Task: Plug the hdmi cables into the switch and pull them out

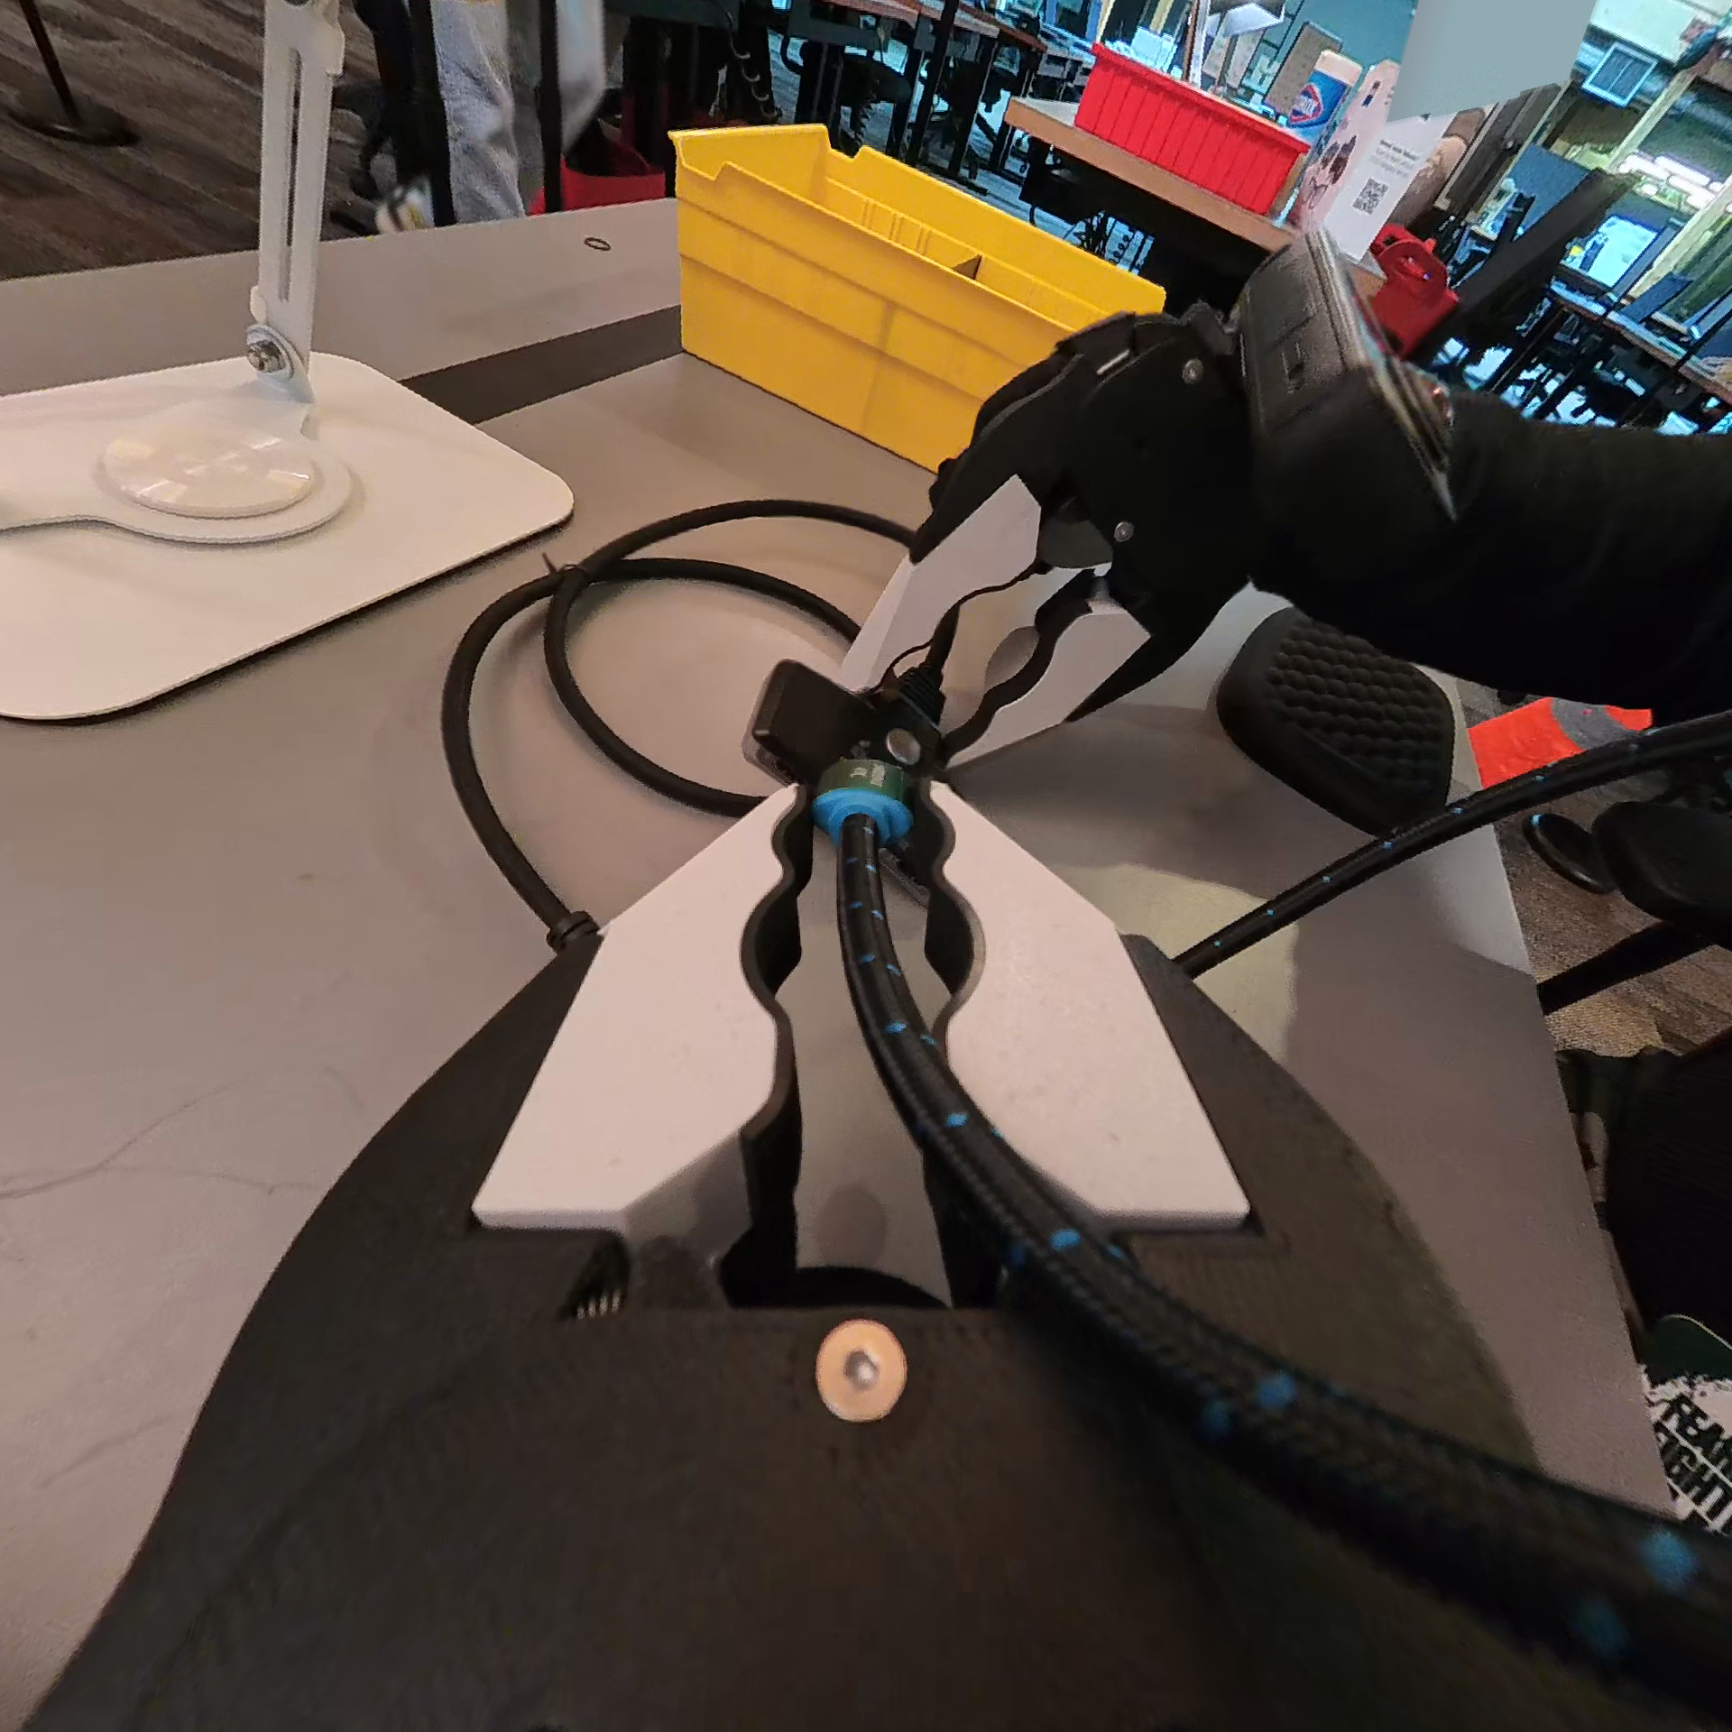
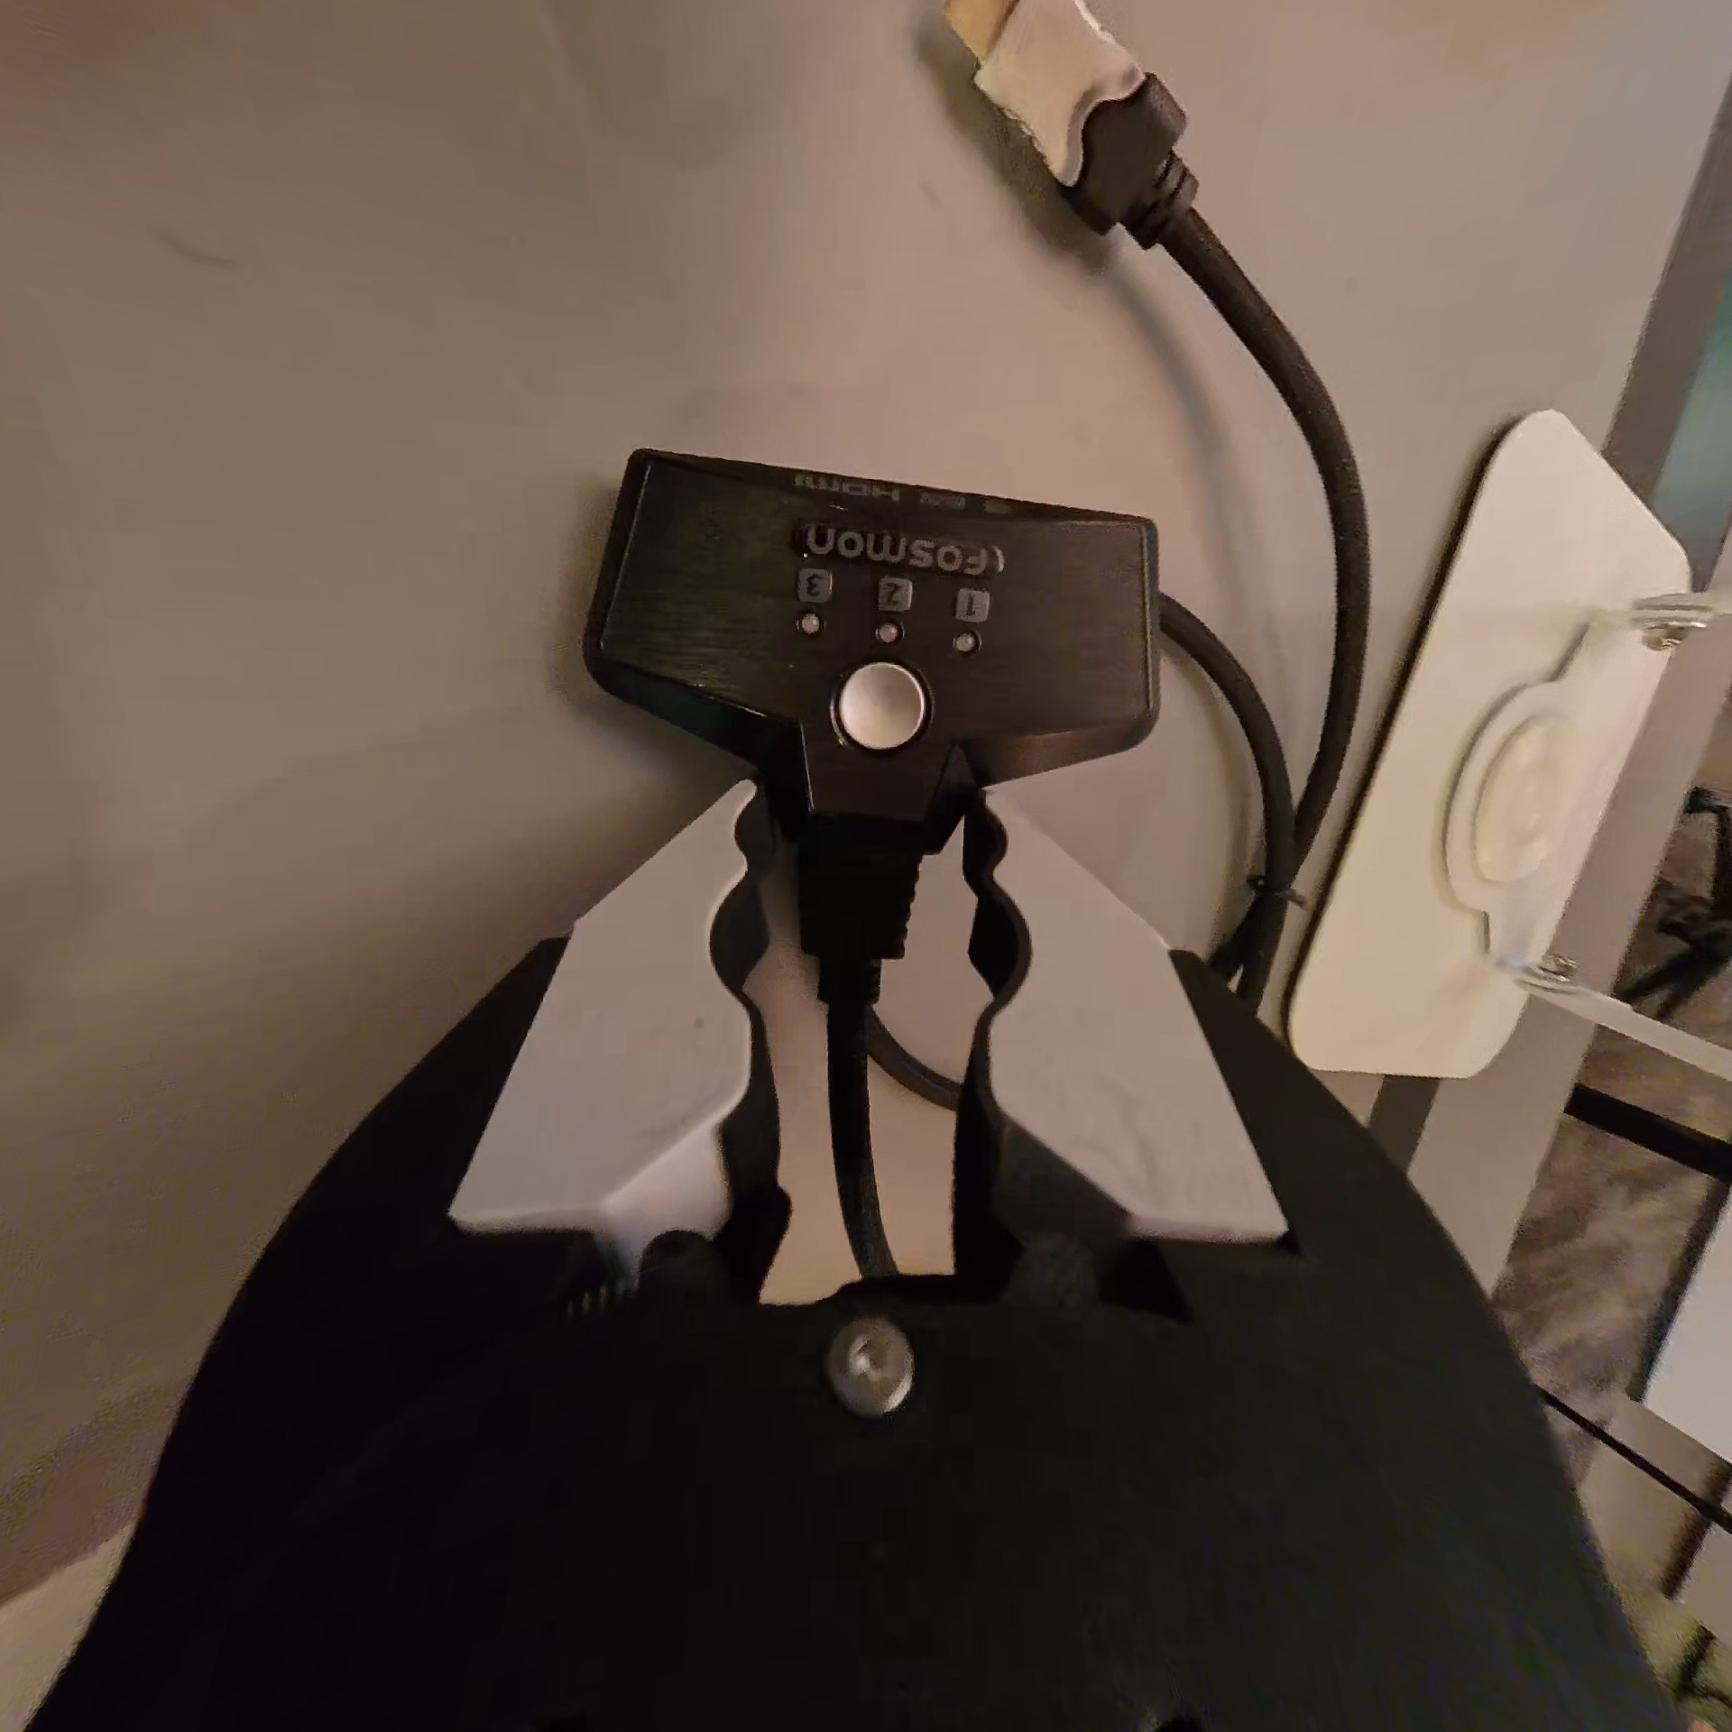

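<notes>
The black HDMI switch (image 2: 872, 600), with a round button and three lights, lies on the grey table. My right gripper (image 2: 862, 815) is shut on the switch's narrow neck, where its own cable leaves. In the left wrist view the right gripper (image 1: 900, 712) comes in from the upper right onto the switch (image 1: 797, 717). My left gripper (image 1: 862, 797) is shut on a green and blue HDMI plug (image 1: 858, 815) of a black braided cable with blue flecks (image 1: 900, 1031). The plug sits just in front of the switch; contact cannot be told. The right wrist view shows no plug in the switch's far edge.
A loose HDMI plug wrapped in white tape (image 2: 1068, 103) lies beyond the switch, and its black cable (image 1: 506, 675) loops on the table. A white stand base (image 1: 234, 525) lies at the left and a yellow bin (image 1: 862, 291) at the back. The table edge and a black chair (image 1: 1340, 722) are at the right. About 15 centimeters separates my left fingertips from my right.
</notes>
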`<state>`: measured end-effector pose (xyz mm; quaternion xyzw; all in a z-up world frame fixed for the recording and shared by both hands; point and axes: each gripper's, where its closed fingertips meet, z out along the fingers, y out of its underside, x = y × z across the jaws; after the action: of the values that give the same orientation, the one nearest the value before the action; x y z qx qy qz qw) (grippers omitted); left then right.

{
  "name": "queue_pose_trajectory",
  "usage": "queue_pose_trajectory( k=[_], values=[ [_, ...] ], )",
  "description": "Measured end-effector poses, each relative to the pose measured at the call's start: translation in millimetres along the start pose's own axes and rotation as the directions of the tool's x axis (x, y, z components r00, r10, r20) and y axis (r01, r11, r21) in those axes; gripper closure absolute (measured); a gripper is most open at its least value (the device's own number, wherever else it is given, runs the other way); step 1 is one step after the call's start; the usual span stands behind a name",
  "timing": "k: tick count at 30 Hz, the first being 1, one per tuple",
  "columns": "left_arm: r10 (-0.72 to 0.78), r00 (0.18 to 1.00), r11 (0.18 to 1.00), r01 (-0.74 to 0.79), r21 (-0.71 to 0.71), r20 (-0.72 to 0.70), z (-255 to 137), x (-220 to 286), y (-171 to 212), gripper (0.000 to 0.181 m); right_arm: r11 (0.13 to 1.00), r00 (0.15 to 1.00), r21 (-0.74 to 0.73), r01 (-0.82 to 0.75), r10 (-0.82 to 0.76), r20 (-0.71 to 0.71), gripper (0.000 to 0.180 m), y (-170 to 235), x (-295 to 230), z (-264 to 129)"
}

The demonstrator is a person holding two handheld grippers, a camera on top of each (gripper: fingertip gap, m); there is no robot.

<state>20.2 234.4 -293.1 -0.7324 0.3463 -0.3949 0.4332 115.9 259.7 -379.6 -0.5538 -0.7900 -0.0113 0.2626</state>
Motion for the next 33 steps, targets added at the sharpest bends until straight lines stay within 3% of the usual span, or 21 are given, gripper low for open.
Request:
queue_pose_trajectory(
  k=[3, 7, 13, 21, 33],
  values=[
    [0.004, 1.0, 1.0, -0.004, 0.0, 0.002, -0.6, 0.5, -0.6, 0.162, 0.999, 0.999, -0.008, -0.042, 0.042, 0.014, 0.142, 3.1, 0.5, 0.0],
    [0.006, 1.0, 1.0, -0.006, 0.003, 0.006, -2.0, -0.6, -1.8, 0.162, 0.982, 0.968, 0.05, -0.183, 0.171, 0.181, 0.143, -2.3, -12.5, -4.9],
    [0.003, 1.0, 1.0, -0.003, 0.004, 0.006, -1.8, -1.5, -1.6, 0.162, 0.927, 0.85, 0.092, -0.365, 0.291, 0.44, 0.143, -13.9, -28.0, -21.0],
    [0.004, 1.0, 1.0, -0.004, 0.005, 0.004, -1.3, -0.5, -2.0, 0.162, 0.924, 0.849, 0.052, -0.378, 0.324, 0.417, 0.143, -2.2, -26.1, -18.2],
    [0.017, 1.0, 1.0, -0.017, 0.001, 0.005, 2.2, 4.4, -2.6, 0.162, 0.883, 0.789, 0.105, -0.458, 0.35, 0.506, 0.143, -16.7, -39.6, -34.1]
  ],
)
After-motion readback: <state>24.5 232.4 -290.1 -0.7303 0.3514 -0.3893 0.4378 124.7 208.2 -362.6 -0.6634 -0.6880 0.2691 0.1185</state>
